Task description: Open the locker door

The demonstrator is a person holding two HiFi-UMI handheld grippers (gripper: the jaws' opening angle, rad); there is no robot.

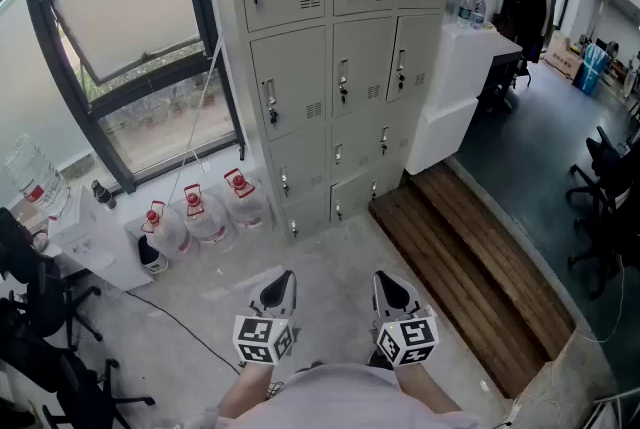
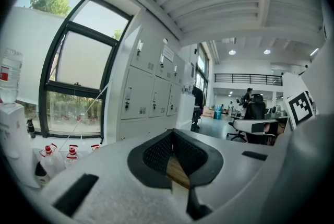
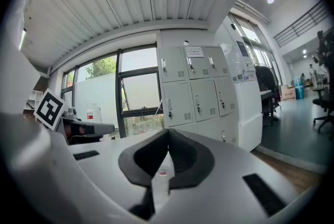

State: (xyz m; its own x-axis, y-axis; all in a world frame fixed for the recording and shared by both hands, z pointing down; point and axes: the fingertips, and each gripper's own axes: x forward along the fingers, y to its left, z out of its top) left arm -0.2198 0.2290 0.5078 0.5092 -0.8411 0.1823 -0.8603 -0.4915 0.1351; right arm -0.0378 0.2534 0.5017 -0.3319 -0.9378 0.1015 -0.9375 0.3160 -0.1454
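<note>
A bank of grey lockers (image 1: 335, 57) stands ahead against the wall, all doors closed, each with a small handle and lock (image 1: 270, 104). The same lockers (image 2: 148, 92) show in the left gripper view and, further off, the lockers (image 3: 193, 90) in the right gripper view. Both grippers are held low and near my body, well short of the lockers. My left gripper (image 1: 280, 285) has its jaws closed together with nothing in them. My right gripper (image 1: 391, 285) is shut and empty too.
Three water jugs with red caps (image 1: 205, 212) stand on the floor left of the lockers, under a large window (image 1: 130, 47). A wooden step (image 1: 470, 267) runs along the right. A white counter (image 1: 460, 87) adjoins the lockers. Office chairs (image 1: 40, 317) sit at left.
</note>
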